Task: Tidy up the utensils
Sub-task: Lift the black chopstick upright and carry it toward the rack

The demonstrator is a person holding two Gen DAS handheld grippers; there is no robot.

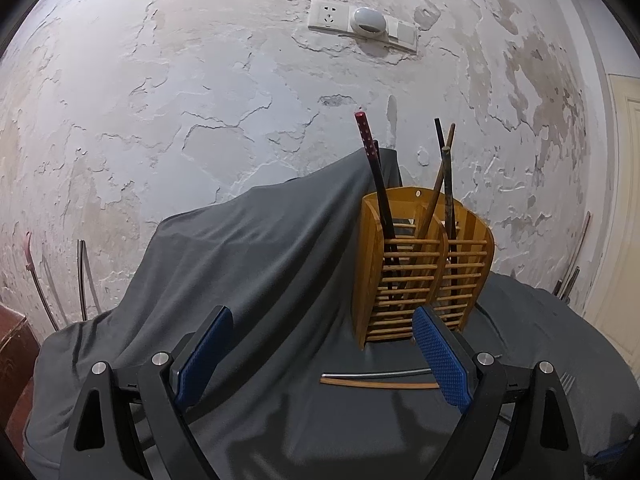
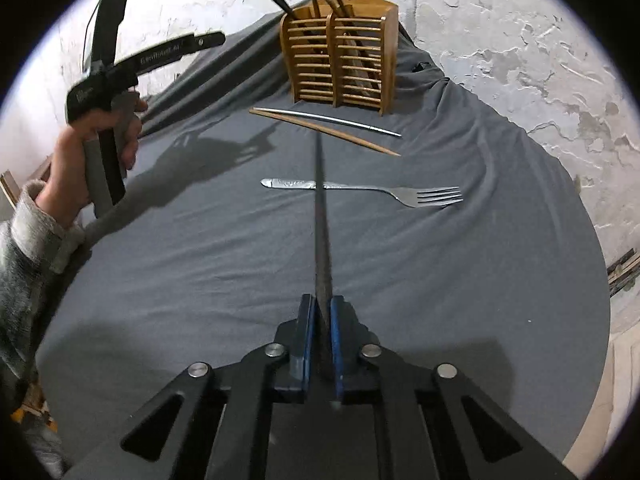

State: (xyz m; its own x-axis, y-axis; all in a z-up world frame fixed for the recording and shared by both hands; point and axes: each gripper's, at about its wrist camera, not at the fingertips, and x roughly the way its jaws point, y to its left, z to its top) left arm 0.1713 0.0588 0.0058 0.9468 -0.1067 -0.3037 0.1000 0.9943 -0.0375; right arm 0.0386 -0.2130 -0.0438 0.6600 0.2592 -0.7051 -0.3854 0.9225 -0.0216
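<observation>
My right gripper (image 2: 320,308) is shut on a dark chopstick (image 2: 321,216) that points away over the grey cloth toward the slatted wooden holder (image 2: 340,64). Several chopsticks stand in that holder (image 1: 420,272). In front of it lie a metal chopstick (image 2: 332,120) and a wooden chopstick (image 2: 332,131), and nearer me a steel fork (image 2: 360,190). My left gripper (image 1: 320,332) is open and empty above the cloth, just short of the holder; the metal chopstick (image 1: 372,375) and wooden chopstick (image 1: 380,385) lie between its fingers. A hand holds the left gripper's body (image 2: 120,76) at the left of the right wrist view.
The grey cloth (image 2: 200,260) covers a round table and rises in folds behind the holder. A cracked plaster wall with a socket (image 1: 360,24) stands close behind. Thin rods (image 1: 82,276) lean on the wall at the left.
</observation>
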